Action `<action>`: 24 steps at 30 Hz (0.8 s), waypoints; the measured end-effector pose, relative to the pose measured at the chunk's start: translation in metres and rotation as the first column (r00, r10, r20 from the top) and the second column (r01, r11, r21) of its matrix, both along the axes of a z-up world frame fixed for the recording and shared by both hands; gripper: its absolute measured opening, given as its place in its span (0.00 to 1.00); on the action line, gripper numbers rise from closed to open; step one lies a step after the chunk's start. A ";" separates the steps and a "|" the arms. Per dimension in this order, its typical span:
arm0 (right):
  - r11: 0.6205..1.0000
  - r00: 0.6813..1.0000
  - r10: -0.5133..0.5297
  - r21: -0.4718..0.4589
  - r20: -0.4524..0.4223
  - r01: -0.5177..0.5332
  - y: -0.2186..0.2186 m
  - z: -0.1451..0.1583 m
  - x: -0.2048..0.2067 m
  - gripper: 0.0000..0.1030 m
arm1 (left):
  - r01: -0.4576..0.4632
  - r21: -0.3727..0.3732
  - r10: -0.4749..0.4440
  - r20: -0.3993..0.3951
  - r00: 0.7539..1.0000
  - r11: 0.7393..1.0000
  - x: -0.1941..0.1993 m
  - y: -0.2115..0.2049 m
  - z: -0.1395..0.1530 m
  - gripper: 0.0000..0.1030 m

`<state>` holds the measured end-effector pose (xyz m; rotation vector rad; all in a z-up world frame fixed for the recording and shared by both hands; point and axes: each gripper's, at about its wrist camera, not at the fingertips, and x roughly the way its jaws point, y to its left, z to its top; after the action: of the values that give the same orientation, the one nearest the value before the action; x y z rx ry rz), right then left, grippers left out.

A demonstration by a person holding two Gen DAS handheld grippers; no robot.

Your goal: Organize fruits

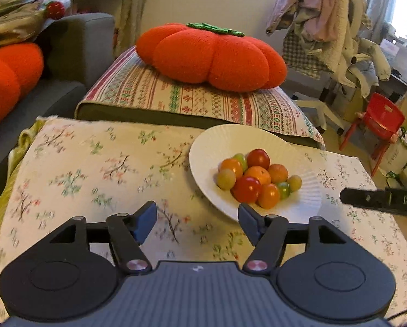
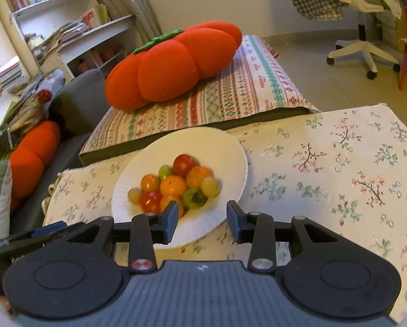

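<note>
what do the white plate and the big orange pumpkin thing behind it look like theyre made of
White plate: probably paper, possibly thin moulded plastic; matte, with fine radial fluting around the rim like a disposable plate.

Orange pumpkin cushion: soft stuffed fabric, apparently fleece or plush; fuzzy, dull surface, puffy segments pulled in at seams, and a green fabric leaf on top.

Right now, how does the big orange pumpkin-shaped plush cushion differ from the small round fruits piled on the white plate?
The big orange pumpkin-shaped plush cushion is one fuzzy, lobed thing with a green top; the small round fruits are many, smooth and glossy. The cushion lies on the striped patterned cover; the fruits sit in the white ribbed plate on the floral cloth. The fruits mix red, orange and green. Both are rounded.
</note>
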<state>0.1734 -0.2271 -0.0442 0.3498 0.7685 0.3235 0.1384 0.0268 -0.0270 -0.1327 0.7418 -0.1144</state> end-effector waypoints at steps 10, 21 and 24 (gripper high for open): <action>0.999 0.999 0.033 0.032 0.004 -0.033 0.002 0.013 -0.041 0.51 | -0.012 0.032 0.012 0.011 1.000 0.999 -0.050 0.002 0.018 0.76; 0.996 0.998 0.063 0.054 0.029 -0.065 0.010 0.015 -0.078 0.91 | 0.012 0.023 -0.013 0.012 1.000 1.000 -0.073 0.002 0.021 0.86; 0.995 0.997 0.066 0.076 0.029 -0.068 0.009 0.015 -0.083 0.95 | 0.009 0.038 -0.009 0.022 1.000 0.999 -0.076 0.001 0.024 0.86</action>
<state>0.0905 -0.2184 -0.0292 0.3916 0.7445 0.4210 0.0622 0.0280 -0.0031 -0.0923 0.7224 -0.1103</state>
